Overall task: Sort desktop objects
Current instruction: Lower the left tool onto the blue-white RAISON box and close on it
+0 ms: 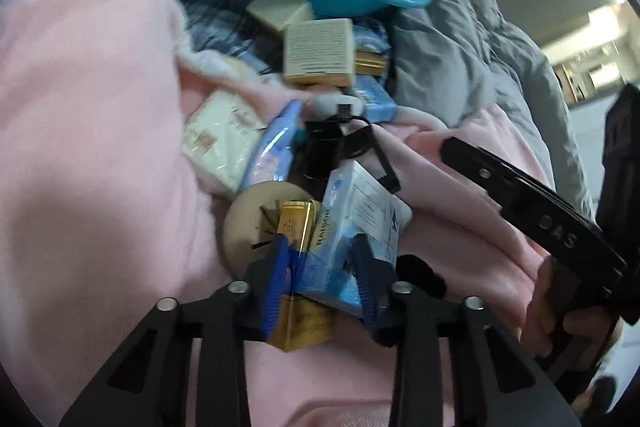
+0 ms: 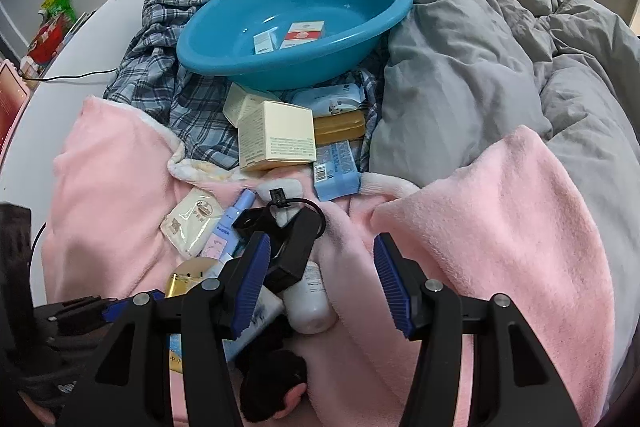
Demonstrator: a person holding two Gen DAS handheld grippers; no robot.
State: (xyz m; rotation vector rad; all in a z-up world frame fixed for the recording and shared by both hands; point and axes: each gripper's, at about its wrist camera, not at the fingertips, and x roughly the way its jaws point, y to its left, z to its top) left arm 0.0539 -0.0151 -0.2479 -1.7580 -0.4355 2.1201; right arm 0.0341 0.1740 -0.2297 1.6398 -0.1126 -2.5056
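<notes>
A basin [image 2: 294,27] holding two small boxes [image 2: 288,35] is set at the bed's far edge, cartons [image 2: 276,143] piled before it, quilt [image 2: 500,67] to the right

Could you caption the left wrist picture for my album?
Left gripper shut on a pale blue carton above a pink fleece blanket.

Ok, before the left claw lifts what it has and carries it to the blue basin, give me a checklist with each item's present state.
1. Left claw shut on the light blue box: ok.
2. Only one item gripped: not ok, the gold box sits between the pads too.
3. Blue basin has room: ok.
4. Right claw open and holding nothing: ok.
5. Black cable free of the light blue box: cannot tell.
</notes>
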